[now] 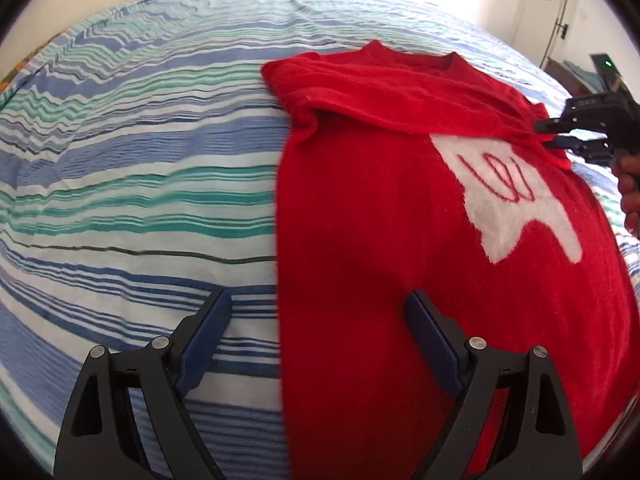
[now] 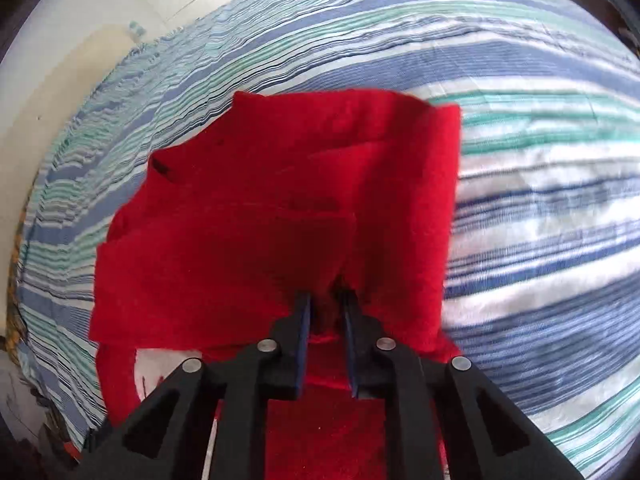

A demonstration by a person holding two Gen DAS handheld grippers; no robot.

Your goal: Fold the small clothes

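The red sweater (image 1: 380,220) lay near the bed's (image 1: 140,160) right edge, the right tool (image 2: 326,300) pinching its sleeve, the left tool (image 1: 320,312) wide over the hem; carrying that sleeve low across would keep it flat

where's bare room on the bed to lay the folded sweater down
Bare striped bedspread lies left of the red sweater, and beyond its neckline. Crowded on the sweater's right edge, where the right gripper pinches the fabric. The open left gripper straddles its left edge.
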